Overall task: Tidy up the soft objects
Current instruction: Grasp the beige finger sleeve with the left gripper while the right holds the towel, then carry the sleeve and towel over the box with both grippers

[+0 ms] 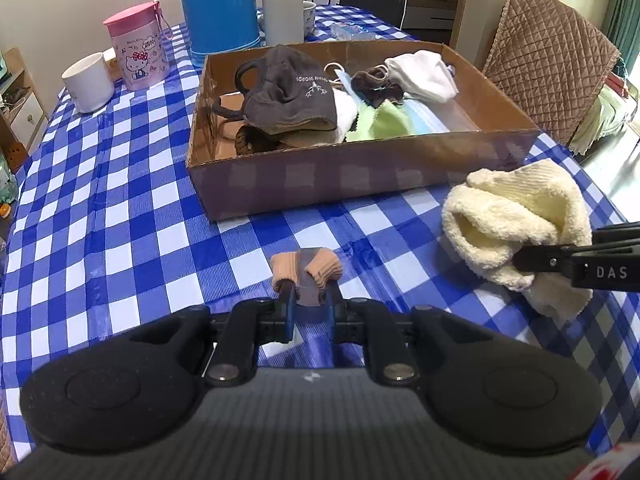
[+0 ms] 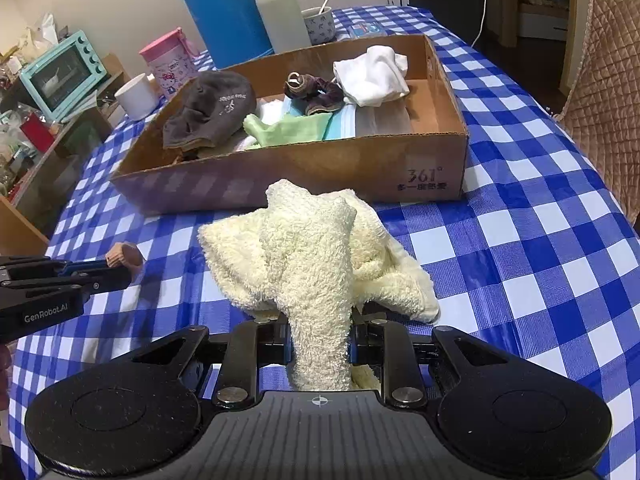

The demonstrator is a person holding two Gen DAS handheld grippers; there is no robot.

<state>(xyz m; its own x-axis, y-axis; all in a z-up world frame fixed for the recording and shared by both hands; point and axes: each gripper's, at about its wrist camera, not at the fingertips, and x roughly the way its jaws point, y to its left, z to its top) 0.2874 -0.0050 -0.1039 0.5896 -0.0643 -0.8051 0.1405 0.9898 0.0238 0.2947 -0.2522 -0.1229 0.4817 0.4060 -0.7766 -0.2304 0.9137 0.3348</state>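
Note:
My left gripper (image 1: 307,294) is shut on a small tan-and-grey sock (image 1: 306,270), held a little above the checked tablecloth in front of the cardboard box (image 1: 360,178). From the right wrist view the same gripper (image 2: 120,270) and sock (image 2: 126,255) show at the left edge. My right gripper (image 2: 320,320) is shut on a cream terry towel (image 2: 312,248) that drapes over its fingers and rests on the cloth. In the left wrist view this gripper (image 1: 524,258) pinches the towel (image 1: 508,208) at the right. The box (image 2: 280,176) holds a grey cap, a white cloth, a green cloth and dark socks.
Behind the box stand a blue thermos (image 1: 218,4), a white bottle (image 1: 282,4), a pink canister (image 1: 138,46) and a white mug (image 1: 88,82). A quilted brown chair (image 1: 548,72) is at the right, a teal oven (image 2: 62,72) on a shelf at the left.

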